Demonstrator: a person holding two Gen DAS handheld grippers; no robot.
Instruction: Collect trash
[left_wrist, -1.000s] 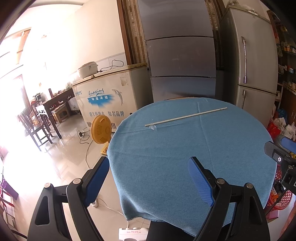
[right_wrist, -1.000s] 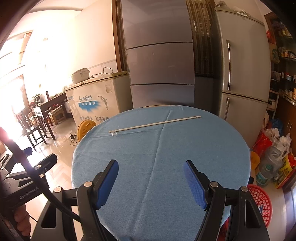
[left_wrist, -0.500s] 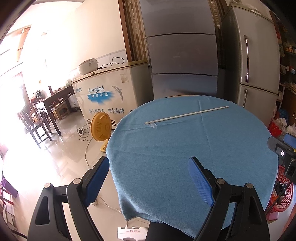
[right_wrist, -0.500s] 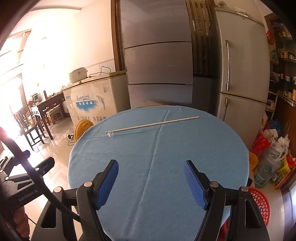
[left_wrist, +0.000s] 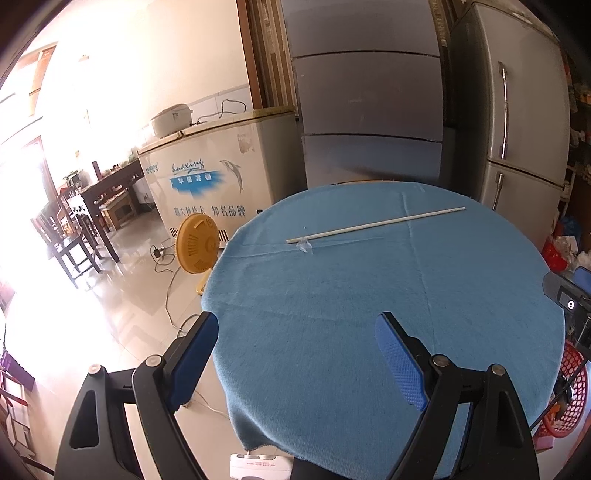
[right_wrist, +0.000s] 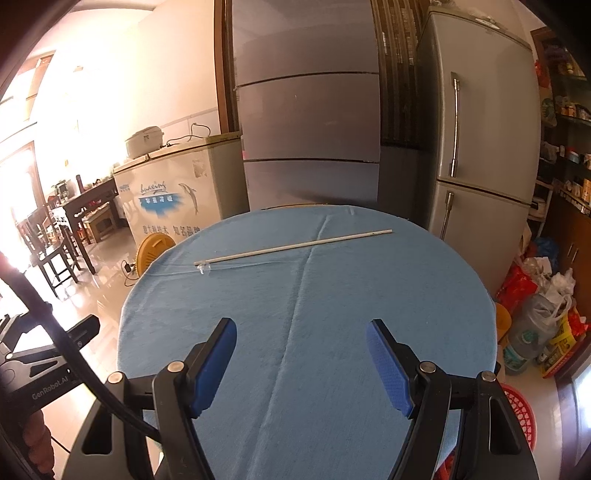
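A long thin white stick (left_wrist: 376, 224) (right_wrist: 295, 244) lies across the far half of a round table under a blue cloth (left_wrist: 369, 314) (right_wrist: 314, 314). A small scrap of clear plastic (left_wrist: 306, 245) (right_wrist: 204, 268) sits at the stick's left end. My left gripper (left_wrist: 297, 356) is open over the table's near left edge with nothing between its blue pads. My right gripper (right_wrist: 301, 360) is open above the near middle of the cloth, also with nothing in it. Both are well short of the stick.
A red mesh basket (left_wrist: 570, 391) (right_wrist: 521, 413) stands on the floor at the table's right. Bags and bottles (right_wrist: 539, 314) are piled beyond it. Behind the table stand a chest freezer (left_wrist: 210, 173), grey fridges (right_wrist: 480, 129) and a yellow fan (left_wrist: 195, 243) on the floor.
Both grippers have shifted sideways along the table's near edge, and the table and stick now sit a little differently in each view. The jaws have not changed.
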